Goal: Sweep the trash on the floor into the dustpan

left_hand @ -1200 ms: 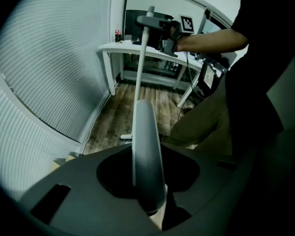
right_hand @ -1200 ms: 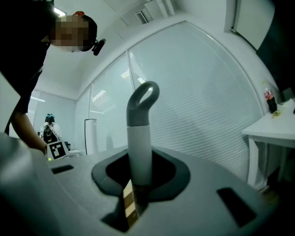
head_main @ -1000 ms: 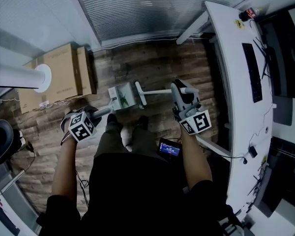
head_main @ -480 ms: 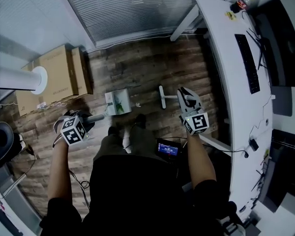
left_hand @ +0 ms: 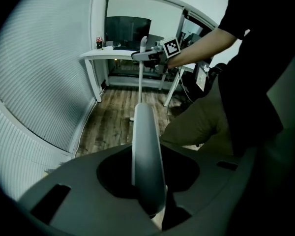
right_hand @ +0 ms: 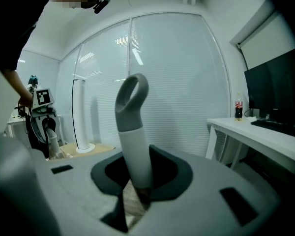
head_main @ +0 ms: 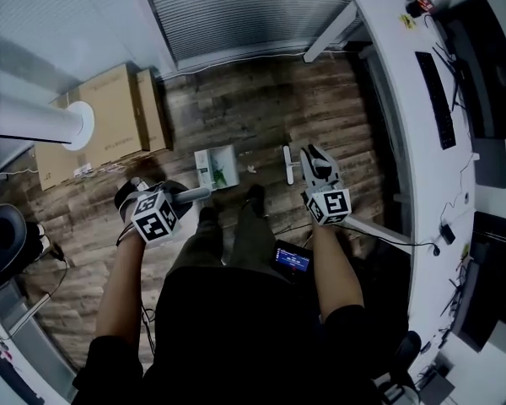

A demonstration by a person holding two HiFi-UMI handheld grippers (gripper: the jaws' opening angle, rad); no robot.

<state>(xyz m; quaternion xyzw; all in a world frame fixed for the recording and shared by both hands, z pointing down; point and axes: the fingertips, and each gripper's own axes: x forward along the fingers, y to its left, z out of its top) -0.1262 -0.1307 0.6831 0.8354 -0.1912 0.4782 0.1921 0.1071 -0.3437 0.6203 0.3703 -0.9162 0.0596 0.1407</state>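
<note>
Left gripper (head_main: pixel 175 199) is clamped narrow on the dustpan (head_main: pixel 217 166) handle (left_hand: pixel 146 151), which runs straight out between the jaws in the left gripper view. Right gripper (head_main: pixel 314 162) is closed on the broom (head_main: pixel 288 165), gripping the stick just under its loop end (right_hand: pixel 132 90). Both tools are down on the wood floor (head_main: pixel 261 99) ahead of the person's feet. The pan is on the left and the broom head on the right, near each other but apart.

Trash: one pale scrap (head_main: pixel 251 169) lies on the floor between them. A green bit (head_main: pixel 223 176) already sits in the pan. Any smaller crumbs are too small to tell.

Step in hand, as I read it: drag that last scrap into the pan. To do it well:
- Set the bristles on the side of the scrap away from the pan.
- Pull one short, low stroke toward the pan mouth, no flicking.
- Rest the pan lip flat on the boards with the mouth facing the broom.
- Hold the pan firm so it doesn't skid when the bristles arrive.

Likely risks — the scrap slips under the lip, or the green bit gets knocked back out.
</note>
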